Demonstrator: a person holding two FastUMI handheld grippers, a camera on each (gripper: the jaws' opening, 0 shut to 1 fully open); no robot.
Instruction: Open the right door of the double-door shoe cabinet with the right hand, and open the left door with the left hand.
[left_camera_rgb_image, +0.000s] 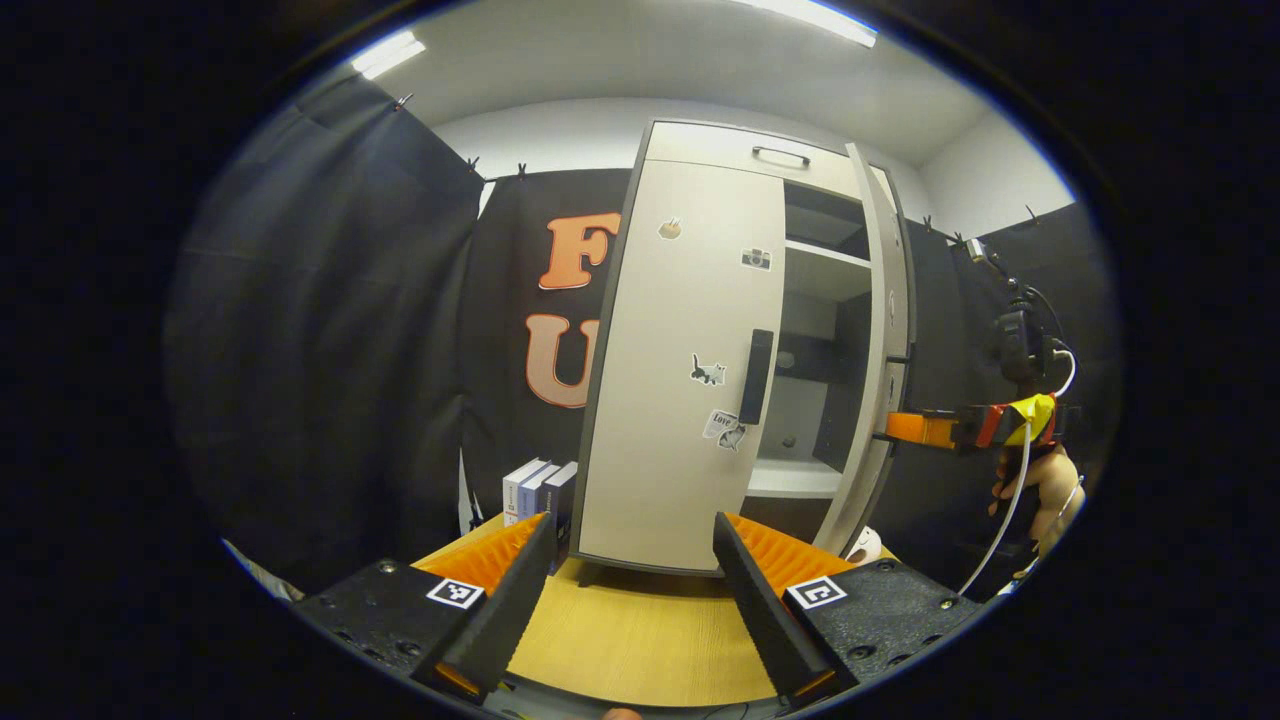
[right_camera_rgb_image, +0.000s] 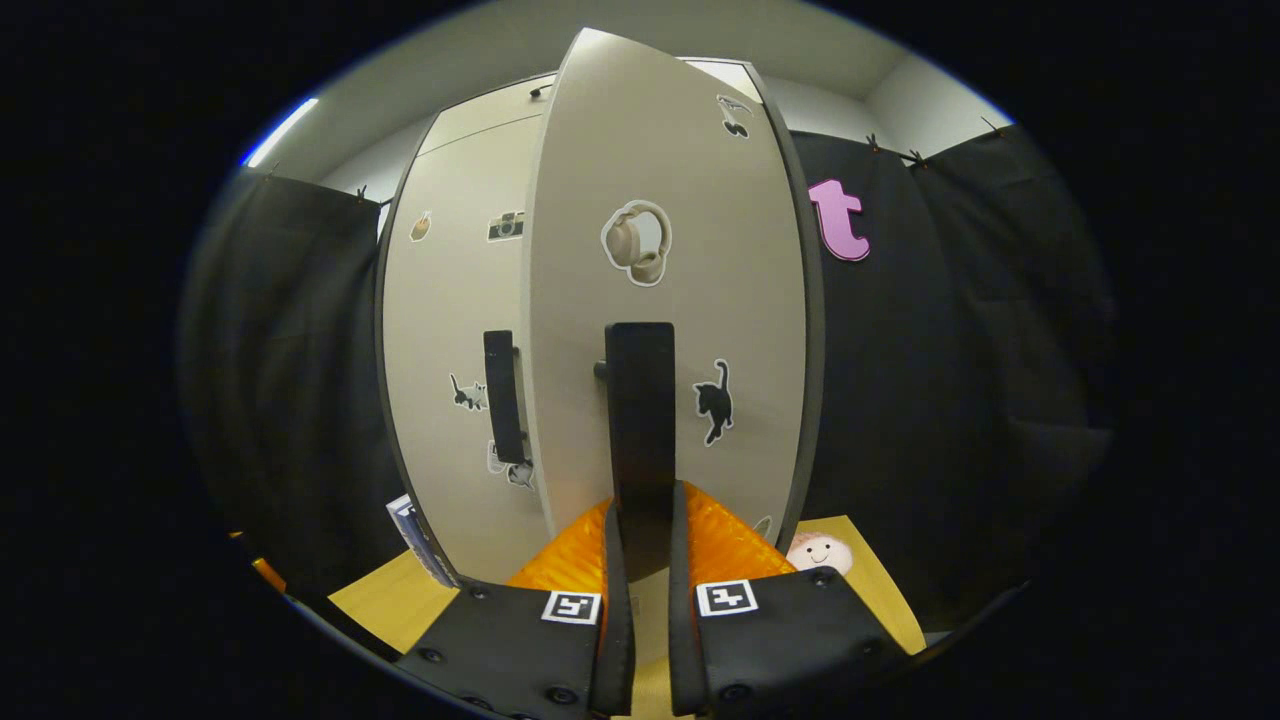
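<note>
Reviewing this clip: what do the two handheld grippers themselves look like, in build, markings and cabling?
Each gripper has two wedge-shaped fingers on textured black blocks fixed with screws, each block carrying a square black-and-white marker. The right gripper, seen from the left gripper view, has a camera on top and a white cable hanging down. The left gripper matches.
</note>
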